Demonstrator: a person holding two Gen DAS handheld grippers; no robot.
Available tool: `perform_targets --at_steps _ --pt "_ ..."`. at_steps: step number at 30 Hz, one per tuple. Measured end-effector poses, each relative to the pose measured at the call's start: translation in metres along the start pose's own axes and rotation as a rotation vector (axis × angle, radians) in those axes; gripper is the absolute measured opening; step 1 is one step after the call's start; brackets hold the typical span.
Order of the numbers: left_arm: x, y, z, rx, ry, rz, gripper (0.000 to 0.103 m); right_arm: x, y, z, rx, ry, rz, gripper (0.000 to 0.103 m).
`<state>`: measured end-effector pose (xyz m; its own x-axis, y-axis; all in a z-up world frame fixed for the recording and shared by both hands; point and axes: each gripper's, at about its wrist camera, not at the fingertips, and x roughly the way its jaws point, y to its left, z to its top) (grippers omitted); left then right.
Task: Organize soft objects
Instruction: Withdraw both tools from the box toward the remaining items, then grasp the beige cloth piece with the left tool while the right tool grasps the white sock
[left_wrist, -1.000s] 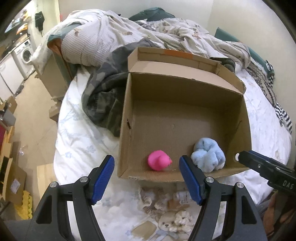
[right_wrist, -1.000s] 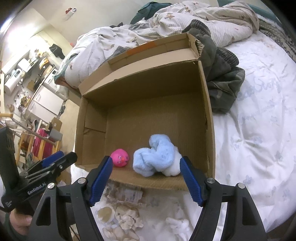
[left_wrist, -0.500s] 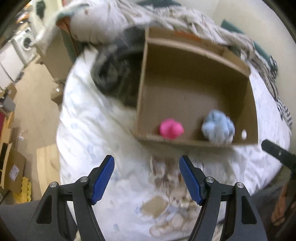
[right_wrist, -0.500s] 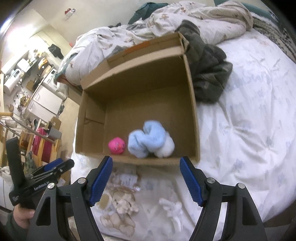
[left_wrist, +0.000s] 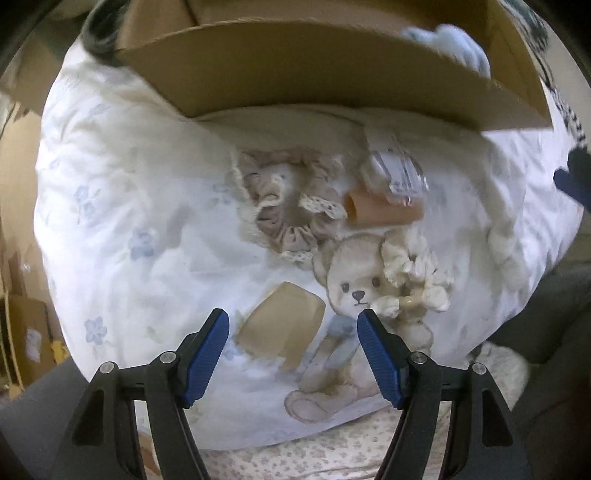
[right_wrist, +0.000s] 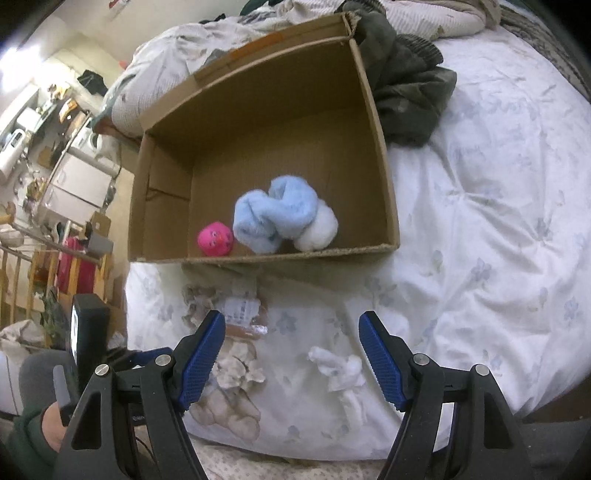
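1. Soft objects, status: a fluffy light-blue and white rolled sock bundle (right_wrist: 284, 218) and a small round pink plush toy (right_wrist: 215, 239) lie inside the open brown cardboard box (right_wrist: 373, 122), against its near wall, the two touching or nearly so.
2. Box sits on the white floral-print duvet (right_wrist: 498, 221), toward the bed's middle; a dark grey-green crumpled garment (right_wrist: 410, 88) lies at the box's far right corner.
3. Items not yet boxed, on the duvet between the box's near wall and the bed's near edge: beige ruffled lace-trimmed scrunchie (left_wrist: 291, 206), cream knotted fabric scrunchie (left_wrist: 413, 273) resting on the printed teddy bear, small white fluffy plush piece (right_wrist: 341, 373), tan cylindrical tube (left_wrist: 380, 212) with clear crinkled packaging (left_wrist: 397, 173) touching it, flat beige card-like piece (left_wrist: 284, 332).
4. Left gripper (left_wrist: 293, 354): jaws spread wide, nothing between them, hovering above the beige piece and the teddy print.
5. Right gripper (right_wrist: 291, 354): jaws spread, holding nothing, white plush piece just beyond its right finger.
6. Judged step: selecting the next pickup near the bed's near edge.
7. Risks: left view is motion-blurred, so aim may be off; closing low could pinch duvet along with the item. Scrunchie and tube touch, so one may drag the other. Items near the edge could be knocked off the bed.
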<state>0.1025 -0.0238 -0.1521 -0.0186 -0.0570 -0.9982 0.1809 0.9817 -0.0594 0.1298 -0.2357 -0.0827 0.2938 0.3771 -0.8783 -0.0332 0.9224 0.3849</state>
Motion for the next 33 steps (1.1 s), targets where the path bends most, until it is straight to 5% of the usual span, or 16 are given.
perform_targets --at_steps 1,3,8,15,23,25,27,28,33 --pt "0.002 -0.002 0.000 0.011 0.001 0.011 0.044 0.001 -0.001 -0.001 0.000 0.007 -0.004 0.079" --pt "0.005 -0.006 -0.001 0.034 -0.001 0.056 0.030 0.004 -0.003 -0.002 0.006 0.022 -0.012 0.079" --pt "0.000 -0.011 -0.003 0.037 -0.028 0.049 0.011 0.013 -0.010 -0.002 0.022 0.070 -0.026 0.079" --pt "-0.037 0.015 0.002 -0.088 -0.142 -0.049 0.009 0.054 -0.014 -0.016 0.000 0.275 -0.108 0.079" --pt "-0.054 0.039 0.014 -0.198 -0.178 -0.033 0.009 0.076 0.005 -0.024 -0.114 0.328 -0.212 0.079" --pt "-0.051 0.040 0.016 -0.207 -0.175 -0.032 0.009 0.083 0.006 -0.026 -0.135 0.342 -0.243 0.070" --pt "-0.051 0.039 0.020 -0.211 -0.176 -0.031 0.009 0.087 0.007 -0.026 -0.149 0.348 -0.270 0.038" --pt "-0.053 0.042 0.017 -0.213 -0.178 -0.035 0.009 0.086 0.008 -0.025 -0.155 0.340 -0.280 0.032" --pt "-0.058 0.043 0.013 -0.215 -0.194 -0.032 0.009 0.063 0.018 -0.014 -0.159 0.237 -0.209 0.028"
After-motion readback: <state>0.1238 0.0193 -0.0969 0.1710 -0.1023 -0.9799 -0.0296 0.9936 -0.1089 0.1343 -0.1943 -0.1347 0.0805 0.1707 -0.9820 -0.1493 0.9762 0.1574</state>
